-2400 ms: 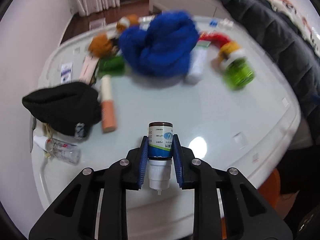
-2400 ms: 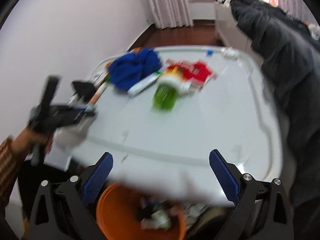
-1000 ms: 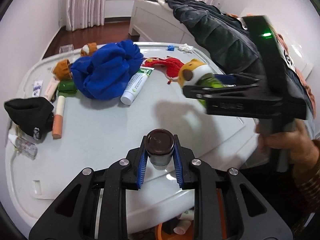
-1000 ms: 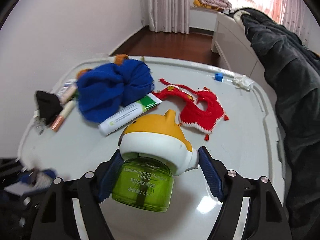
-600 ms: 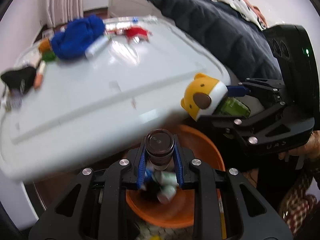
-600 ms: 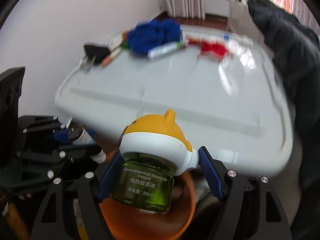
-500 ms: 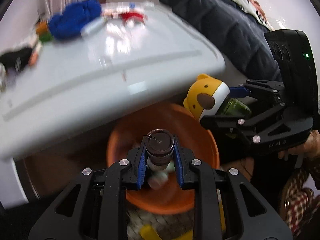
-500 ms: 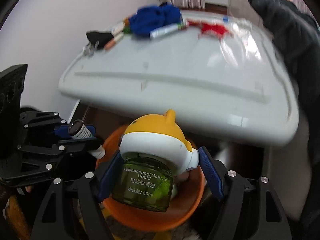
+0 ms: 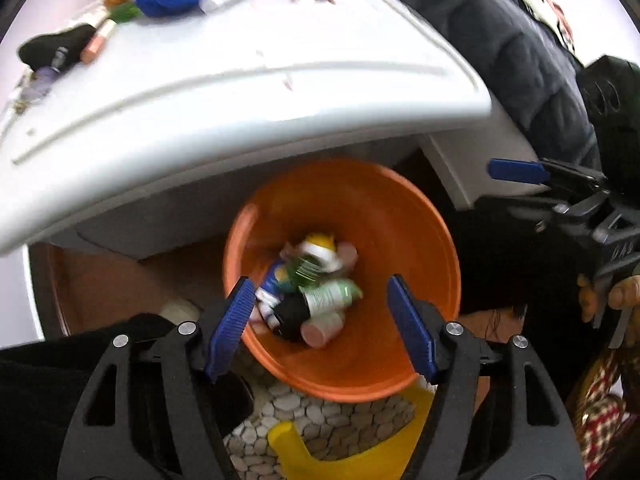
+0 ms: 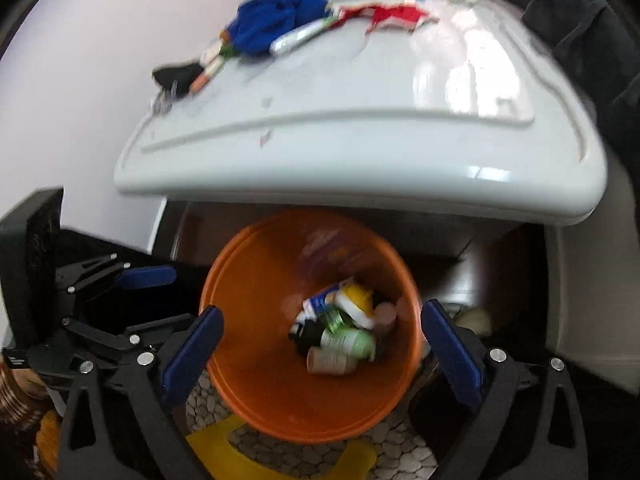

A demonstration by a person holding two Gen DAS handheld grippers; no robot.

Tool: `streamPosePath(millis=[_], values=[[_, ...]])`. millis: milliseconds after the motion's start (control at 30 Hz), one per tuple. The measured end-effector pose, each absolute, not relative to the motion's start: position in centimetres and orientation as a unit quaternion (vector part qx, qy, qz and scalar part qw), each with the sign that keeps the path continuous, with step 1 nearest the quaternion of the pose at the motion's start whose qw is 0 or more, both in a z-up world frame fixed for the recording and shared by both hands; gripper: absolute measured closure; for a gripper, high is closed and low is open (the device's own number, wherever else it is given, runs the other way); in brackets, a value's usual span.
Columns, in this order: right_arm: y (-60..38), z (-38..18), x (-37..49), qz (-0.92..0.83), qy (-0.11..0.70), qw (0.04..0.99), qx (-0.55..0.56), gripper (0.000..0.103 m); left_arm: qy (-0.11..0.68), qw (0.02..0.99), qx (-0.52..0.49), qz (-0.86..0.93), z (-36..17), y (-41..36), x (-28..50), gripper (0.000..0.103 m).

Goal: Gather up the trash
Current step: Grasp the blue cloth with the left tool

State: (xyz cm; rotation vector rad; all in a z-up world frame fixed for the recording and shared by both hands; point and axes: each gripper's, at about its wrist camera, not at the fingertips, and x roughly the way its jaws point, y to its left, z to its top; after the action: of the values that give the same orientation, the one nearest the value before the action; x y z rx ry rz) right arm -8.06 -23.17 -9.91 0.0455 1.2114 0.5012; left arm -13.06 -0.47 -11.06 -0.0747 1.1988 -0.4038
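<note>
both sets of tongs hang over the orange bin (image 9: 436, 240) tucked under the desk (image 9: 240, 92) edge, pointed down so whatever drops lands inside. the left tongs (image 9: 320, 328) and right tongs (image 10: 320, 344) are spreading wider with nothing pinched between them. the mosquito liquid bottle (image 10: 354, 304) with its yellow cap and the small spray bottle (image 9: 276, 276) lie in the bin among other rubbish. a blue cloth (image 10: 276, 20), a tube (image 10: 300, 38) and more clutter wait on the desk.

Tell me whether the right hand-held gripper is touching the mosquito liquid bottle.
Apart. The right wrist view shows the right hand-held gripper, jaws opening and empty, above the mosquito liquid bottle in the orange bin.
</note>
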Motion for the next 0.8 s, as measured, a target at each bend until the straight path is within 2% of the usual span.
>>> streamPosePath(millis=[233,333,533,667,800], values=[[-23.3,-1.2,-1.4,0.251,0.465,0.848,0.046,0.006,0.49,0.859,-0.053,-0.138,-5.4,3.1,-8.5,0.033],[-22.2,1.5,1.9,0.262,0.428,0.863,0.064,0.006,0.468,0.875,-0.053,-0.116,-3.3,3.8,-4.3,0.024],[-21.8,-0.2,3.5,0.245,0.388,0.886,0.068,0.005,0.467,0.88,-0.064,-0.057,-3.4,5.4,5.6,0.023],[-21.5,-3.1,4.9,0.237,0.447,0.86,0.067,0.006,0.463,0.885,-0.04,-0.036,-4.9,5.9,11.8,0.023],[-22.3,-3.7,5.4,0.247,0.464,0.845,0.096,0.005,0.463,0.885,-0.005,-0.034,-6.6,5.2,17.0,0.023]])
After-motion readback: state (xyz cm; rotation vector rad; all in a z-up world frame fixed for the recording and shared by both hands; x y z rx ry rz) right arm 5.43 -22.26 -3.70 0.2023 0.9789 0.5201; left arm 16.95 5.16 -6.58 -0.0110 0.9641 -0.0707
